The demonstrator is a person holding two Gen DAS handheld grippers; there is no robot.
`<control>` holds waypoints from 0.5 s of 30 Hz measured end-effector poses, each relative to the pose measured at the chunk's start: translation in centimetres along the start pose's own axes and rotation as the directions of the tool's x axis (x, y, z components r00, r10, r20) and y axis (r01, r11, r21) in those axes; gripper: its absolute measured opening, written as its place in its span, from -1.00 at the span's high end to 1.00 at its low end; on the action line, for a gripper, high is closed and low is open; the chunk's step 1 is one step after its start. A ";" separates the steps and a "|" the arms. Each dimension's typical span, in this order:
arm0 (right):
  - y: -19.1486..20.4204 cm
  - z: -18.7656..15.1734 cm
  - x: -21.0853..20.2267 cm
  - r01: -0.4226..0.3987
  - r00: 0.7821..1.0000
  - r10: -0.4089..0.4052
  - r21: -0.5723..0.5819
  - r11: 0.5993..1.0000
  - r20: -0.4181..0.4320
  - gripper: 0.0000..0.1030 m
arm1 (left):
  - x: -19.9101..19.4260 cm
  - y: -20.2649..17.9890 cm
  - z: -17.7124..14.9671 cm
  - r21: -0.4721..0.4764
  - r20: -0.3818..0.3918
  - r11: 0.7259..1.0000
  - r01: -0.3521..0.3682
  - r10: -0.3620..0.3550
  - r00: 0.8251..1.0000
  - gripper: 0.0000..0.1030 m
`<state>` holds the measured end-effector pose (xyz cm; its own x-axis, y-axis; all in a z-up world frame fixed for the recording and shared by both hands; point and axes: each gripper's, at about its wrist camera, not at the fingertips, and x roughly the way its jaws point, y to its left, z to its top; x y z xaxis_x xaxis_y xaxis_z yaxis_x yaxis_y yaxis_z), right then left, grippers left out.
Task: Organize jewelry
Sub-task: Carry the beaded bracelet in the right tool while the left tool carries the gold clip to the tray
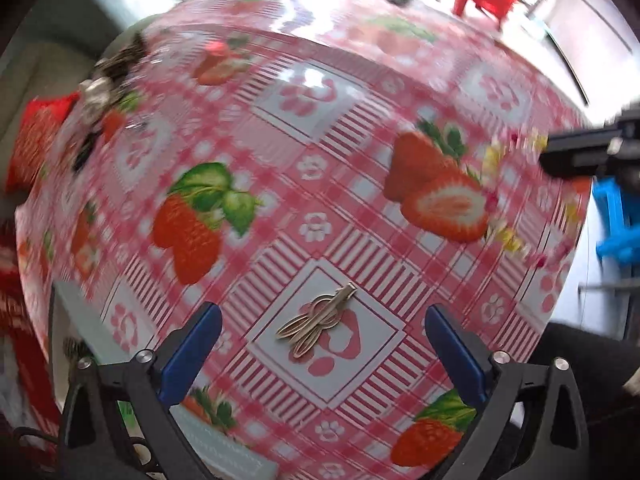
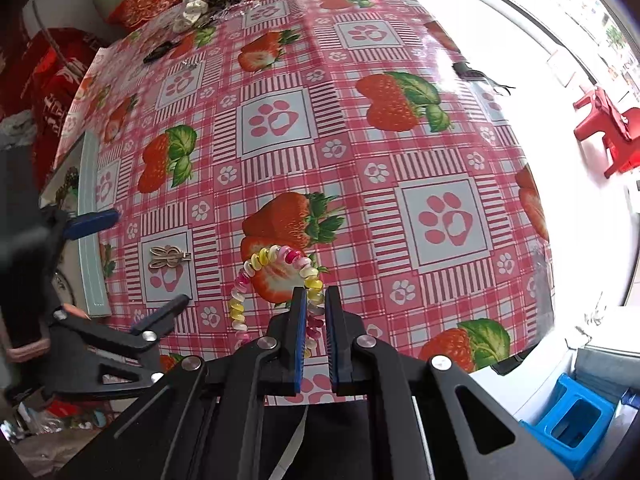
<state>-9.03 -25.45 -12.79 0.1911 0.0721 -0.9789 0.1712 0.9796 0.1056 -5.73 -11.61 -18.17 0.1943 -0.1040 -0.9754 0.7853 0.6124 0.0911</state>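
Writing: none legible on any item. Glossy pink checked tablecloth with strawberries and paw prints point(image 2: 384, 148) covers the table; red plastic stools point(image 2: 612, 132) stand on a bright floor beyond. Left gripper point(image 1: 322, 334) stands wide open over a gold metal leaf-shaped hair clip point(image 1: 316, 320), not touching it. Right gripper point(image 2: 316, 300) pinches a pink-and-yellow spiral coil bracelet point(image 2: 276, 276), part hidden behind its fingers. Far-corner jewelry heap point(image 2: 212, 0) indistinct.
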 end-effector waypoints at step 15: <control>0.3 0.1 -0.8 0.001 1.000 -0.001 0.004 1.000 -0.003 0.81 | 2.9 3.4 1.3 -0.071 -0.027 0.984 0.163 -0.166 0.986 0.60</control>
<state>-9.00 -25.28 -12.01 0.1885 0.0718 -0.9795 0.1752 0.9789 0.1055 -1.74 -10.84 -20.39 0.0456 -0.1829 -0.9821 0.7627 0.6412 -0.0840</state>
